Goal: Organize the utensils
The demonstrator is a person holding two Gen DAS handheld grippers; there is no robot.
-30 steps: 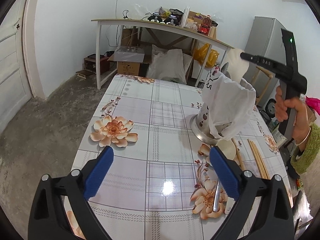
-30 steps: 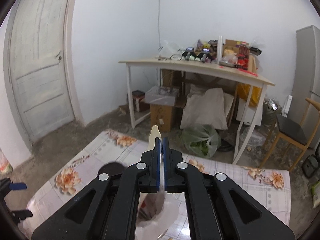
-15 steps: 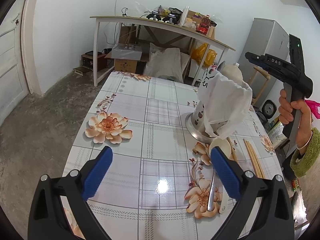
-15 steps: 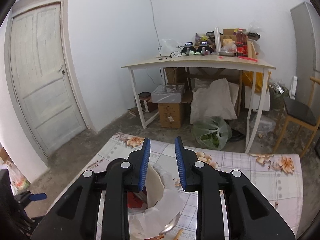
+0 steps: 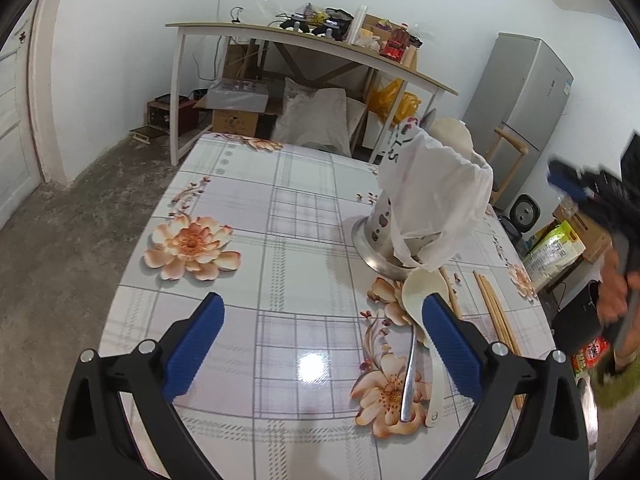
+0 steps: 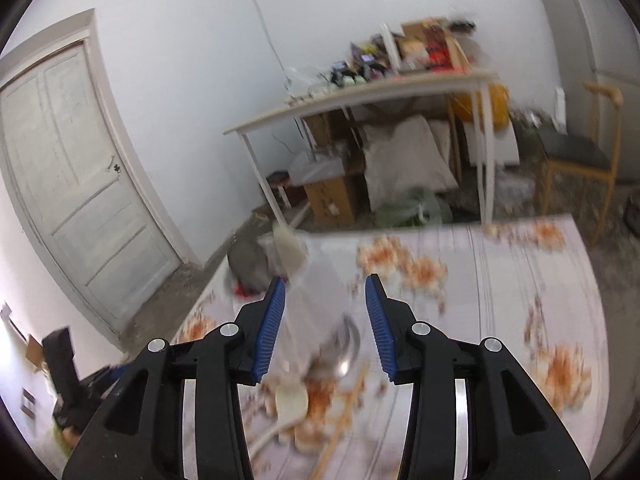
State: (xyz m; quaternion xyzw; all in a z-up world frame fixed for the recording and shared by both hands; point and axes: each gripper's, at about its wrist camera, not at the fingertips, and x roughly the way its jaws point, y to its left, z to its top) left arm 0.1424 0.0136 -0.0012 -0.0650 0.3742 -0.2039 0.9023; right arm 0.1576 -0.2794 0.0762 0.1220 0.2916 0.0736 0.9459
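A metal utensil holder point(image 5: 384, 236) lined with a white plastic bag point(image 5: 436, 192) stands on the floral table point(image 5: 280, 216); a cream spatula head point(image 5: 452, 136) sticks out of its top. On the table in front of it lie a cream ladle point(image 5: 426, 292), a metal spoon point(image 5: 409, 376) and wooden chopsticks point(image 5: 494, 312). My left gripper point(image 5: 320, 344) is open and empty, low over the near table. My right gripper point(image 6: 326, 322) is open and empty above the holder point(image 6: 316, 312); it shows blurred at the far right of the left wrist view point(image 5: 584, 188).
A long white desk point(image 5: 312, 40) piled with clutter stands behind the table, with boxes and sacks under it. A grey fridge point(image 5: 520, 112) and a wooden chair point(image 6: 576, 160) are to the right. A white door point(image 6: 76, 184) is on the left wall.
My right gripper opened, let go of the cream spatula into the holder, then swung away down and right. The left gripper stayed open and shifted slightly.
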